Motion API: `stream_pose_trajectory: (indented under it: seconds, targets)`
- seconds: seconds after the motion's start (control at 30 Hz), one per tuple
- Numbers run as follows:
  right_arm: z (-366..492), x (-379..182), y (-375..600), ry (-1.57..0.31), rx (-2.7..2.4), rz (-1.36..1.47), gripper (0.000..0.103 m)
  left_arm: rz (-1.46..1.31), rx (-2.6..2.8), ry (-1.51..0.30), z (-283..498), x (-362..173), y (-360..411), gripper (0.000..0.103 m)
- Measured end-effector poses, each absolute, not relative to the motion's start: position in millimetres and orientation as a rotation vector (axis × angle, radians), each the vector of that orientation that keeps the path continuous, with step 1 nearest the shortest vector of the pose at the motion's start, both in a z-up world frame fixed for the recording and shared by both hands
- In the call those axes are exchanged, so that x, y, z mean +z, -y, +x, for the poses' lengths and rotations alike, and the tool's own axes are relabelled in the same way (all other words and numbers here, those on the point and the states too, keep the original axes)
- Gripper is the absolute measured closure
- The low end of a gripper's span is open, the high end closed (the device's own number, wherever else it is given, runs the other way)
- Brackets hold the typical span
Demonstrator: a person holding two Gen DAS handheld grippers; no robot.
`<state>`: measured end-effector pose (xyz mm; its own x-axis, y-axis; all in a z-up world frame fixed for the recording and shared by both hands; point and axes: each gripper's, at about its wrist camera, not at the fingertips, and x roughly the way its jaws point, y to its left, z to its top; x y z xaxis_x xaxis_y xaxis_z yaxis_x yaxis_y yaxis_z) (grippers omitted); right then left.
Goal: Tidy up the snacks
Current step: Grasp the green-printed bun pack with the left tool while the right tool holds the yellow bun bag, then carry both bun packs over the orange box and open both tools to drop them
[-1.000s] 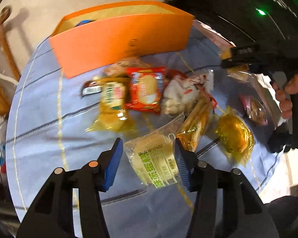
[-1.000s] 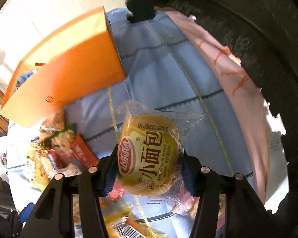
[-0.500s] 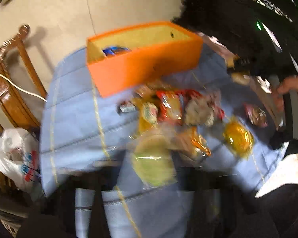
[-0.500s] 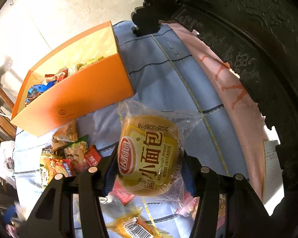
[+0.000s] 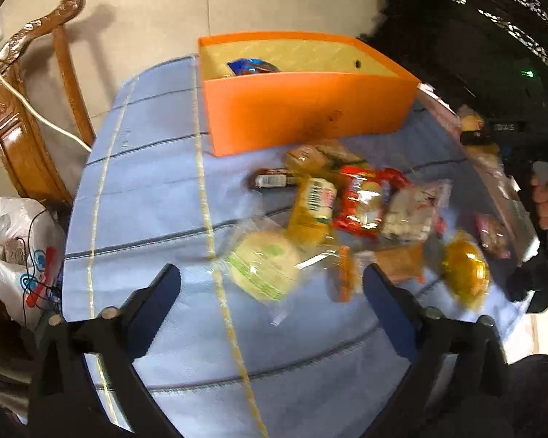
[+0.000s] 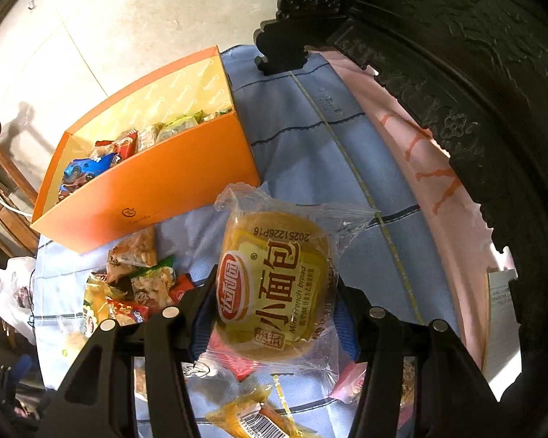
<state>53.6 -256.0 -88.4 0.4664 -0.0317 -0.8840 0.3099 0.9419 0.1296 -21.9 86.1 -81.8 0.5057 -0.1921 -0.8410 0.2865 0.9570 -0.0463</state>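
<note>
Left tongs (image 5: 272, 279) opening wide, pale-green cake packet (image 5: 265, 268) loose between; right tongs (image 6: 272, 323) clamped on mini French bread (image 6: 274, 288), near orange box (image 6: 157, 186).

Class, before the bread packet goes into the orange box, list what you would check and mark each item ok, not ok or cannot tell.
1. Right tongs grip the bread packet: ok, pads press both sides.
2. Orange box open on top: ok.
3. Room left in the box: ok, far end looks bare.
4. Left tongs out of the way: ok, opening wide, touching nothing.
5. Pale round packet lies flat on the cloth: cannot tell, blurred.
</note>
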Motion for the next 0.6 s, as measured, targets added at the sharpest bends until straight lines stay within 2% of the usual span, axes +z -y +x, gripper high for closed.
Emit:
stream_pose_trajectory:
  seconds: [0.27, 0.3, 0.37, 0.6]
  targets:
    - [61.9, -89.6, 239.1, -1.076, -0.177, 0.269, 0.048, 0.239, -0.402, -1.038, 9.4, -148.8, -68.2, 0.005]
    - [62.4, -89.3, 237.9, -1.076, -0.177, 0.269, 0.048, 0.237, -0.395, -1.044, 11.8, -156.8, -68.6, 0.025]
    - [62.6, -88.7, 237.6, -1.076, -0.181, 0.267, 0.048, 0.271, -0.312, -1.059, 16.1, -171.9, -67.0, 0.045]
    - [63.9, -75.4, 251.4, -1.039, -0.211, 0.297, 0.048, 0.222, -0.352, -1.013, -1.2, -126.9, -60.5, 0.047]
